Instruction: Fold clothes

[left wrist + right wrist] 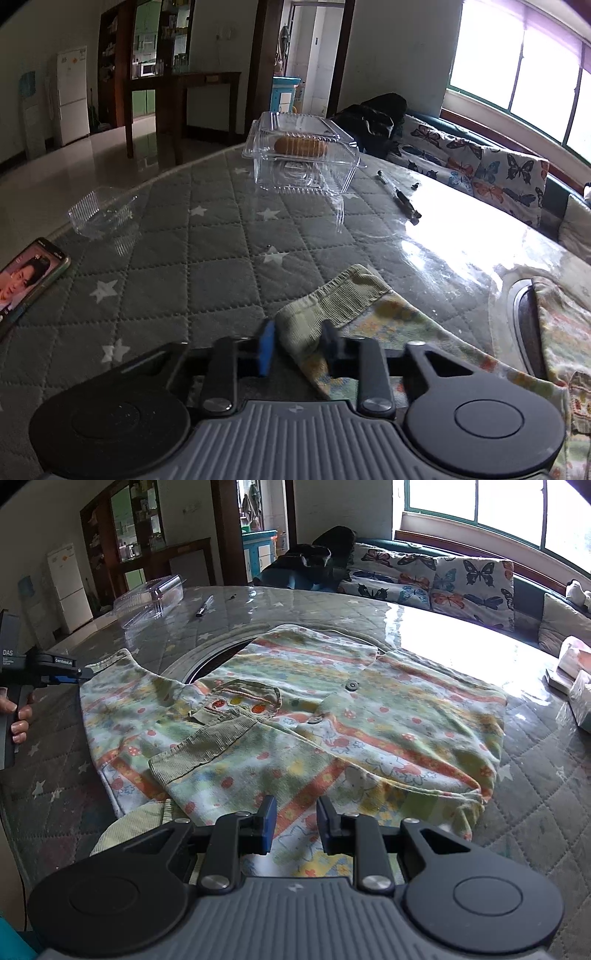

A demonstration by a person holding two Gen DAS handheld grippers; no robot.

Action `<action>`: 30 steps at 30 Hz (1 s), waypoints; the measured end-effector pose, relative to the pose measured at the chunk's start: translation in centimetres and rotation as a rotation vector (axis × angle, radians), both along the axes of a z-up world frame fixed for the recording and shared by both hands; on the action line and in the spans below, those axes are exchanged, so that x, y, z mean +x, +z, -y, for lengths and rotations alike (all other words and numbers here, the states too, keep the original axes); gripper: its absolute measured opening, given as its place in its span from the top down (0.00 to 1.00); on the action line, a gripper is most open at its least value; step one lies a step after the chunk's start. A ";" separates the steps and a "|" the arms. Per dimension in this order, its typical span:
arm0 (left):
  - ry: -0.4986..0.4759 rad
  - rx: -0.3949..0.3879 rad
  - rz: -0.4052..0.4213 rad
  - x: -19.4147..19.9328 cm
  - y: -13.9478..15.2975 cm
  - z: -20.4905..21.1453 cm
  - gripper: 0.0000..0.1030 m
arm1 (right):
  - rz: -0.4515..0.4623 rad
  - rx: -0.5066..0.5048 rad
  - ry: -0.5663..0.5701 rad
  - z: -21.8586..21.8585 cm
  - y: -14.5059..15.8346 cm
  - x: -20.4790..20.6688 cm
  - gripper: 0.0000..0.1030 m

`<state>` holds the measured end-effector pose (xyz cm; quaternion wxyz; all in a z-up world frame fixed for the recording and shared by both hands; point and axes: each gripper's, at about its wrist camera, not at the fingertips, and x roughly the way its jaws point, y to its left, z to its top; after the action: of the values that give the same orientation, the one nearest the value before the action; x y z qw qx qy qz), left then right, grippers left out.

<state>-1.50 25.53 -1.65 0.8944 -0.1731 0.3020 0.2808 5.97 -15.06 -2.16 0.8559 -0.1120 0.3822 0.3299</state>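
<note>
A child's patterned jacket (369, 716) with green corduroy cuffs lies spread on the quilted table (535, 812). One sleeve (207, 746) is folded across its front. The other sleeve (332, 299) stretches out to the left, and my left gripper (301, 345) is shut on its edge beside the cuff. In the right wrist view the left gripper (79, 674) sits at that cuff, held by a person's hand (18, 720). My right gripper (295, 823) is open, hovering over the jacket's near hem with nothing pinched between its fingers.
A clear plastic box (301, 158) with bread, a loose plastic lid (101, 214), a phone (29, 280) and a pen (399, 195) lie on the table. A round recessed plate (207, 657) sits under the jacket. Tissue boxes (572, 679) stand right; a butterfly sofa (443, 579) runs behind.
</note>
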 end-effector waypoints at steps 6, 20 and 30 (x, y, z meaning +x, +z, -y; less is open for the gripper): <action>-0.124 -0.087 0.081 -0.3 2.2 2.9 0.91 | 0.016 0.017 -0.020 0.7 0.5 -0.2 0.78; -0.594 -0.297 0.204 1.2 6.9 14.9 0.92 | 0.049 0.075 -0.103 4.0 1.6 -0.1 0.78; -0.855 -0.317 0.078 2.6 4.2 23.2 0.87 | 0.046 0.112 -0.146 5.7 2.2 0.4 0.78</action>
<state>1.11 2.30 2.55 0.9032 -0.1780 0.3517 -0.1701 6.32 -20.75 0.07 0.8911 -0.0433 0.3506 0.2850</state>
